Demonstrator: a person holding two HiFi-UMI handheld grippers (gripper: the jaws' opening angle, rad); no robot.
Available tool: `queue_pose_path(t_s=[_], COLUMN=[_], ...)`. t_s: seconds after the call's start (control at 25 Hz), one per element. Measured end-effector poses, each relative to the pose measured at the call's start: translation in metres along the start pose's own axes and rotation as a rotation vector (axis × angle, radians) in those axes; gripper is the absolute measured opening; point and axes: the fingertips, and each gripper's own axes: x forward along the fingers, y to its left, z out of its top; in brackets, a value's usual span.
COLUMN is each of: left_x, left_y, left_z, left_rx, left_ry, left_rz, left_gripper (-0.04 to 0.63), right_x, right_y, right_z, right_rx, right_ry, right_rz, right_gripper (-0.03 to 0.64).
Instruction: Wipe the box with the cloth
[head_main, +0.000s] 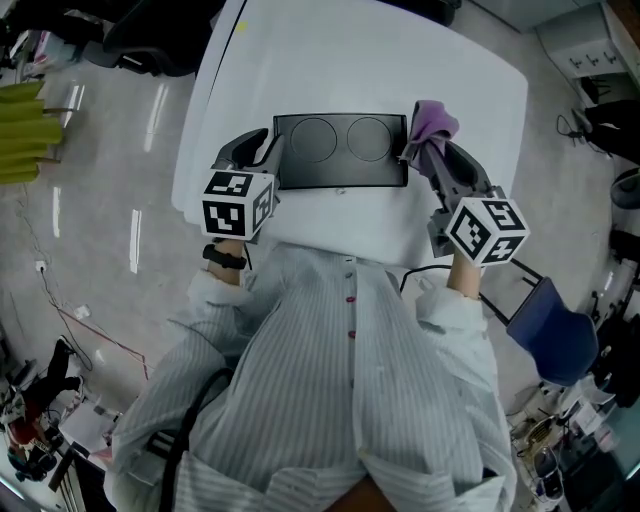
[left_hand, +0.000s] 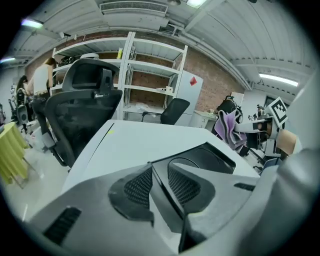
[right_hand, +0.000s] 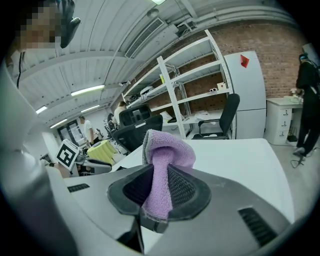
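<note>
Left tongs (left_hand: 159, 182) nipped onto box (left_hand: 212, 159) wall, likely anchoring it on worktop (left_hand: 135, 142); right tongs (right_hand: 159, 187) clamped on cloth (right_hand: 167, 152), wad protruding ahead of tips for wiping.

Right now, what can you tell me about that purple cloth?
The cloth is a lilac piece, soft and fuzzy like terry. It is bunched: the right gripper's jaws pinch its middle, and a rounded fold bulges past them. It sits at the right end of the black box on the white table; whether it touches the box can't be told.
</note>
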Motion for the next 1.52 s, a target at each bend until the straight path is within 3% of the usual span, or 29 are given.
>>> queue_pose_path(t_s=[0.36, 0.76, 1.32, 1.52], left_x=[0.019, 0.023, 0.029, 0.029], left_y=[0.003, 0.005, 0.004, 0.002], left_z=[-0.027, -0.028, -0.028, -0.029], left_rx=[-0.074, -0.097, -0.132, -0.172], left_ry=[0.079, 0.077, 0.077, 0.064], left_rz=[-0.043, -0.021, -0.024, -0.032], left_gripper=[0.08, 0.08, 0.08, 0.08], right_x=[0.007, 0.016, 0.084, 0.097], right_y=[-0.007, -0.034, -0.068, -0.067], right_z=[-0.014, -0.018, -0.07, -0.078], right_rx=[0.022, 0.081, 0.128, 0.172], right_ry=[0.029, 0.047, 0.271, 0.287], right_rz=[-0.003, -0.009, 0.133, 0.2], right_gripper=[0.08, 0.08, 0.08, 0.078])
